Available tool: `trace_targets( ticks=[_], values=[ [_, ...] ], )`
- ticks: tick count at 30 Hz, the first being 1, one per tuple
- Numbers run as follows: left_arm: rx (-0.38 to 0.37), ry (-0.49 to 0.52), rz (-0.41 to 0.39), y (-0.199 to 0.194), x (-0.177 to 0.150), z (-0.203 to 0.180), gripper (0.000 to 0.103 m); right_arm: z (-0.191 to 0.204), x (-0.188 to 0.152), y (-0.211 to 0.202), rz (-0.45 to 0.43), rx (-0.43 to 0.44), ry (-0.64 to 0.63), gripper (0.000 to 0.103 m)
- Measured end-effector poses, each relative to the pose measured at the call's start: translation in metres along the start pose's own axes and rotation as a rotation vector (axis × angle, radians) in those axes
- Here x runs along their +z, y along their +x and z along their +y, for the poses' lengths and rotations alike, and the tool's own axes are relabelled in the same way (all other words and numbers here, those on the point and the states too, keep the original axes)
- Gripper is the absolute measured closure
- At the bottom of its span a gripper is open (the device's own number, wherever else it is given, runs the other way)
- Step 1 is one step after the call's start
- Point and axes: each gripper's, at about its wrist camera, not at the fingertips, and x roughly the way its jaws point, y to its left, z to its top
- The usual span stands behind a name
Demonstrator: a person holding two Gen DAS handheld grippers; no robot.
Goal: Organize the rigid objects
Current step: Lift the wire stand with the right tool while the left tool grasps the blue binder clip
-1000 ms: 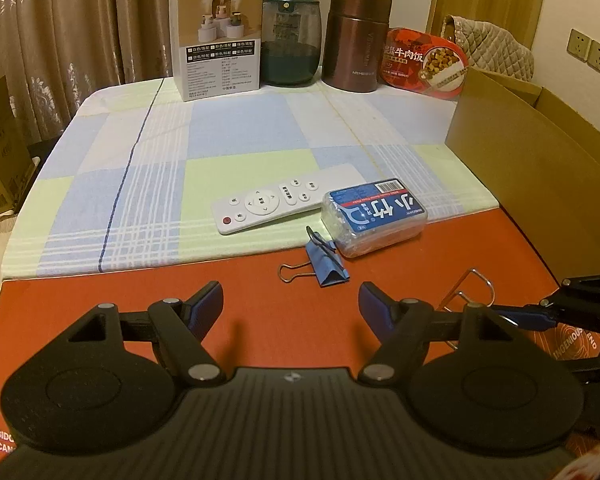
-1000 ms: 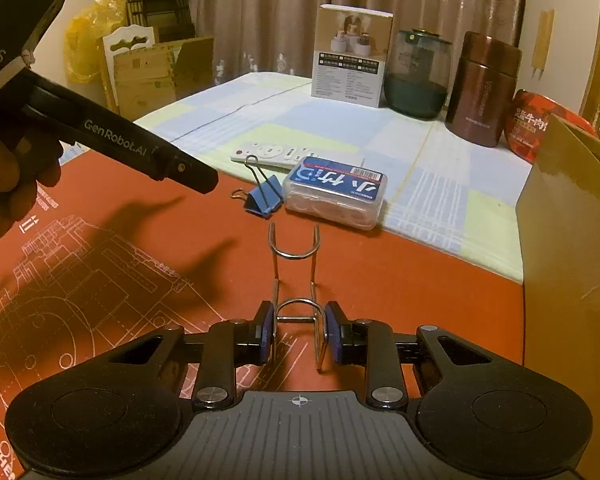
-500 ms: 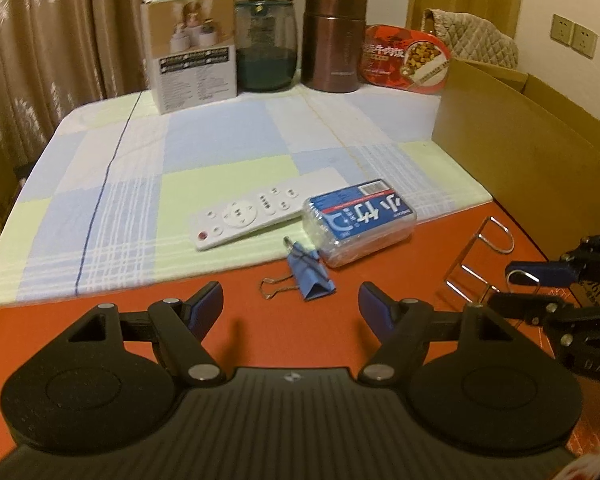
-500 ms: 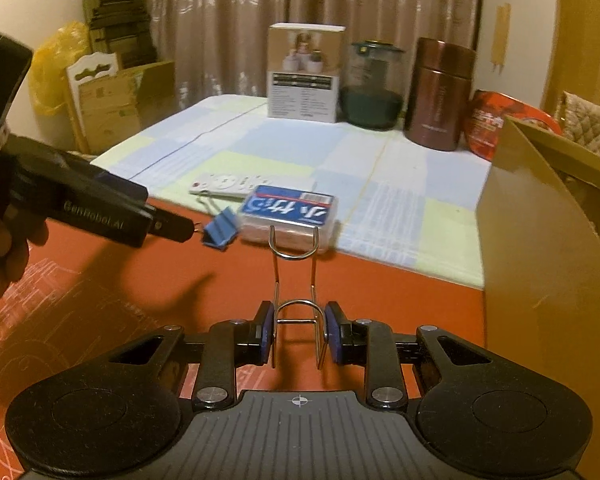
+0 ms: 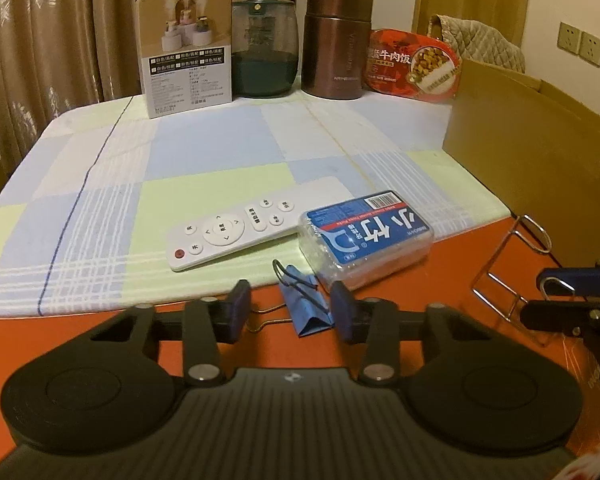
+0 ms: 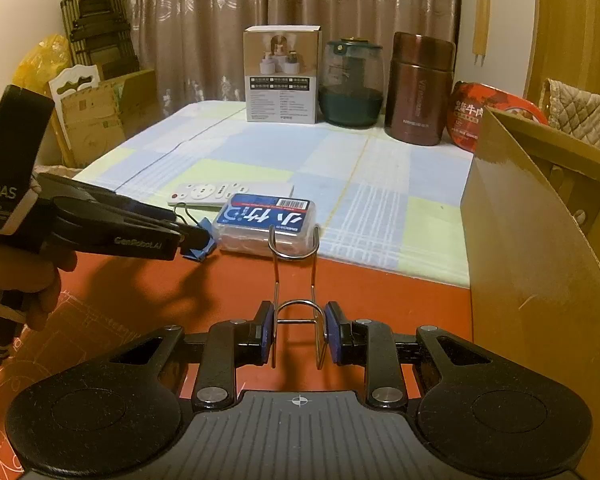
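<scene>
The left hand-held gripper (image 5: 292, 312) has just been closing, and its blue pads now sit on either side of the blue binder clip (image 5: 306, 312), which lies on the orange mat (image 5: 140, 316) at the near edge of the checked cloth (image 5: 204, 160). From the right wrist view the pads appear clamped on the clip's body. The clip's wire handles run roughly crosswise, one reaching left along the mat, the other angled up toward the white remote (image 5: 252, 222).

The right hand-held gripper (image 6: 298, 332) is clenched on a wire rack (image 6: 296, 276), pinching its lower loop. The rack's long axis points straight away from the gripper, its curved far end toward the clear plastic case with the blue label (image 6: 266, 222).

That case lies just beside the clip, touching the remote's end; its long axis runs left to right. The remote lies diagonally on the cloth. A cardboard box (image 6: 540, 240) stands open at the right of the worktop.
</scene>
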Motion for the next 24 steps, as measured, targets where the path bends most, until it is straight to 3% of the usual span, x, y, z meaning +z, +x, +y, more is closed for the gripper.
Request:
trace_targets(
  ticks=[3,7,10,13,14,16,17,20,22,24],
  values=[
    [-0.009,0.003,0.012,0.002,-0.001,-0.002,0.091,0.0,0.0,0.001,0.003,0.0,0.002,0.079],
    [-0.004,-0.024,0.038,-0.005,-0.002,-0.006,0.093,-0.001,0.0,0.001,0.006,0.001,0.013,0.079],
    [-0.032,-0.092,0.07,-0.019,-0.007,-0.009,0.095,-0.002,0.002,-0.002,0.003,0.001,0.017,0.079],
    [-0.073,-0.095,0.107,-0.032,-0.015,-0.021,0.094,-0.003,0.002,-0.007,-0.003,-0.002,0.022,0.079],
    [-0.101,-0.079,0.121,-0.035,-0.018,-0.025,0.093,-0.004,0.003,-0.009,-0.006,-0.004,0.024,0.079],
    [-0.151,-0.024,0.143,-0.044,-0.024,-0.037,0.075,-0.006,0.004,-0.014,-0.013,-0.011,0.031,0.079],
    [-0.157,0.015,0.137,-0.049,-0.026,-0.042,0.073,-0.007,0.004,-0.017,-0.016,-0.013,0.034,0.079],
    [-0.131,0.161,0.093,-0.058,-0.026,-0.05,0.067,-0.012,0.005,-0.023,-0.027,-0.02,0.042,0.079],
    [-0.08,0.251,0.072,-0.055,-0.025,-0.049,0.056,-0.014,0.005,-0.024,-0.025,-0.021,0.047,0.079],
    [-0.064,0.31,0.069,-0.048,-0.023,-0.046,0.054,-0.015,0.004,-0.024,-0.021,-0.021,0.044,0.079]
  ],
)
